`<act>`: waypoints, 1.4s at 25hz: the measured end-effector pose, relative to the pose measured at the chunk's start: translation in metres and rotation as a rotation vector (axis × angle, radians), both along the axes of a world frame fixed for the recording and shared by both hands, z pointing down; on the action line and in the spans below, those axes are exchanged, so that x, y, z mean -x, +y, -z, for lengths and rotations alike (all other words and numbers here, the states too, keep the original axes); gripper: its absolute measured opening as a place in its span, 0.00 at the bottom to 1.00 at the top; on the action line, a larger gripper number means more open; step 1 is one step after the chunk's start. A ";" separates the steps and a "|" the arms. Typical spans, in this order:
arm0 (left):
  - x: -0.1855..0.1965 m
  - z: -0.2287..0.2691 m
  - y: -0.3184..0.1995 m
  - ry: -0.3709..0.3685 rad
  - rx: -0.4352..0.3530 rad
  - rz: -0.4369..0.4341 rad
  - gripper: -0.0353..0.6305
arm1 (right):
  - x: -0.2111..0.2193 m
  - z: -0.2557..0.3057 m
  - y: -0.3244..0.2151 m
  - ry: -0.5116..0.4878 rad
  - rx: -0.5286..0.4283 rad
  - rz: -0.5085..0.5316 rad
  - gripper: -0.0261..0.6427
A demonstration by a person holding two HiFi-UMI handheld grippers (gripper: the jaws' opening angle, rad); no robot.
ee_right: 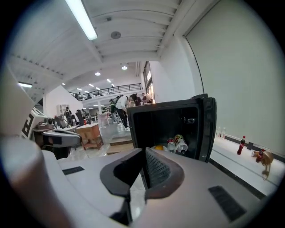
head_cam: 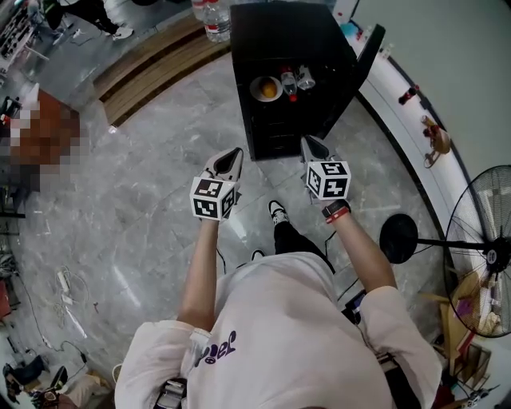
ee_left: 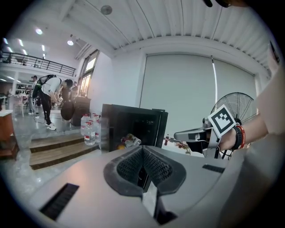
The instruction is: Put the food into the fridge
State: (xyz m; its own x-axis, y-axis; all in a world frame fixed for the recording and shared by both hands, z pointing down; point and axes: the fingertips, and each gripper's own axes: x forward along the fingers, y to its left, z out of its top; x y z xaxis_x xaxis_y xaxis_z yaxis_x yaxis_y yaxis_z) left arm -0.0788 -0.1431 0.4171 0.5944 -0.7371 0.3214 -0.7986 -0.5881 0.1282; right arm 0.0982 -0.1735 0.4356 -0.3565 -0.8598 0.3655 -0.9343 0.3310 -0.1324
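Observation:
A small black fridge stands on the floor ahead with its door swung open to the right. On its shelf lie a plate with an orange and two cans; the right gripper view shows the cans beside the orange. My left gripper and right gripper hover side by side just short of the fridge's front. Both are shut with nothing between the jaws, as the left gripper and right gripper show in their own views.
A standing fan is at the right. A white ledge runs behind the fridge with a small red bottle and a toy. Wooden steps and water bottles are to the left. People stand far back.

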 end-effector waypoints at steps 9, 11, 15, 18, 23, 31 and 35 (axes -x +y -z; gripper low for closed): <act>0.005 0.015 0.014 0.003 -0.040 0.019 0.08 | 0.006 0.012 0.025 -0.040 -0.025 -0.030 0.06; 0.004 0.017 0.017 0.007 -0.044 0.024 0.08 | 0.002 0.014 0.029 -0.044 -0.033 -0.039 0.06; 0.004 0.025 0.019 0.012 -0.065 0.034 0.08 | -0.006 0.025 0.036 -0.047 -0.063 -0.060 0.06; 0.004 0.028 0.020 0.016 -0.071 0.036 0.08 | -0.010 0.029 0.040 -0.048 -0.074 -0.071 0.06; 0.002 0.032 0.022 0.016 -0.082 0.031 0.08 | -0.016 0.030 0.047 -0.062 -0.078 -0.080 0.06; -0.008 0.027 0.024 0.022 -0.068 0.011 0.08 | -0.019 0.021 0.054 -0.071 -0.052 -0.067 0.06; -0.011 0.018 0.020 0.018 -0.044 0.003 0.08 | -0.022 0.011 0.052 -0.072 -0.028 -0.065 0.06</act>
